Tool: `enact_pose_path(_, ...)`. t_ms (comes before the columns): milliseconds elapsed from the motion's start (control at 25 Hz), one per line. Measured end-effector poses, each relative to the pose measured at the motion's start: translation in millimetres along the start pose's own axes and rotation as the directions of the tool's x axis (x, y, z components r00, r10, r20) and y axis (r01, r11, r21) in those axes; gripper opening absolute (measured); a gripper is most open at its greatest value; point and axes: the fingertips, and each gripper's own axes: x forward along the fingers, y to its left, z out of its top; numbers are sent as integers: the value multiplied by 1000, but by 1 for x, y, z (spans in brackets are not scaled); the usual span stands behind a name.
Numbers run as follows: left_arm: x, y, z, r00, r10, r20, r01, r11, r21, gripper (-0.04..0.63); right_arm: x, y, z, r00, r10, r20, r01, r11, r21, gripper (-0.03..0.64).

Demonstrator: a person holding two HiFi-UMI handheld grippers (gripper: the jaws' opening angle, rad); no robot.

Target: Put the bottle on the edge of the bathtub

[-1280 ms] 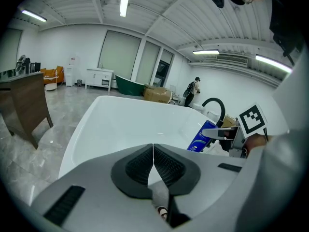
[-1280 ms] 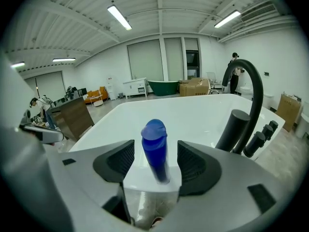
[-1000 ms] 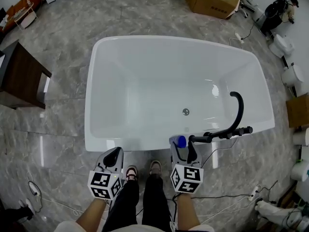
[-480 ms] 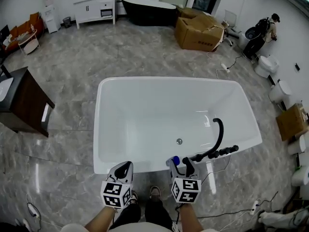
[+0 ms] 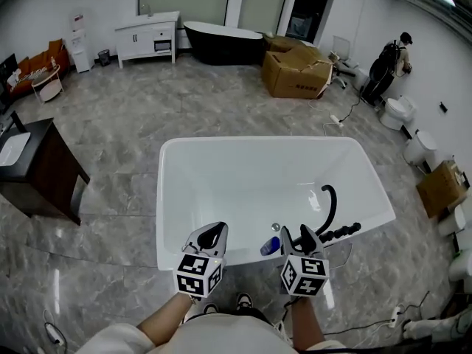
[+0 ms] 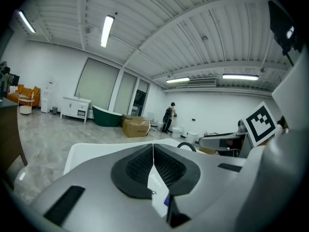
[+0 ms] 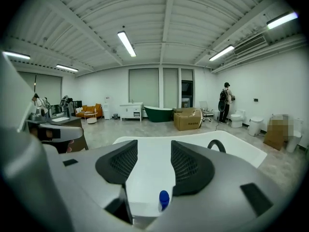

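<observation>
The blue bottle (image 5: 271, 245) is standing on the near edge of the white bathtub (image 5: 258, 140). The right hand-held gripper (image 5: 296, 236) is hanging just right of it and higher. Its jaws are apart and empty, and have just been closing a little. The left hand-held gripper (image 5: 214, 232) is staying clenched on nothing.

Bright, even light from ceiling tubes (image 7: 126, 43), sharp focus, fisheye edges (dark corners)

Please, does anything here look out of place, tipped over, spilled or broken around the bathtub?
Nothing stands out. The blue bottle stands on the near rim of the bathtub, beside the black tap, with no spill showing around it. The tub looks clean and whole.
</observation>
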Motion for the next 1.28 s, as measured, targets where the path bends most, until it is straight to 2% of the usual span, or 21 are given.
enact_pose_path(160,-1,-4,22,999,-23,44,22,1000,16,20,-20,-5,18,998,-36,52,35,999,24,162)
enact_pose_path(240,-1,-2,26,998,-19,54,17,999,34,20,-26,-7,21,997,-47,62,46,998,31,150)
enact_pose_path(600,-3,2,15,999,3,39,-2,1000,-7,20,-46,-20,10,995,-90,44,87,994,70,104)
enact_pose_path(760,5,-7,9,1000,-2,28,2,1000,-1,20,-53,-35,5,992,-117,53,112,989,93,73)
enact_pose_path(1280,15,-58,-6,999,41,-10,-40,998,41,20,-58,-84,-12,996,-66,61,54,983,178,48)
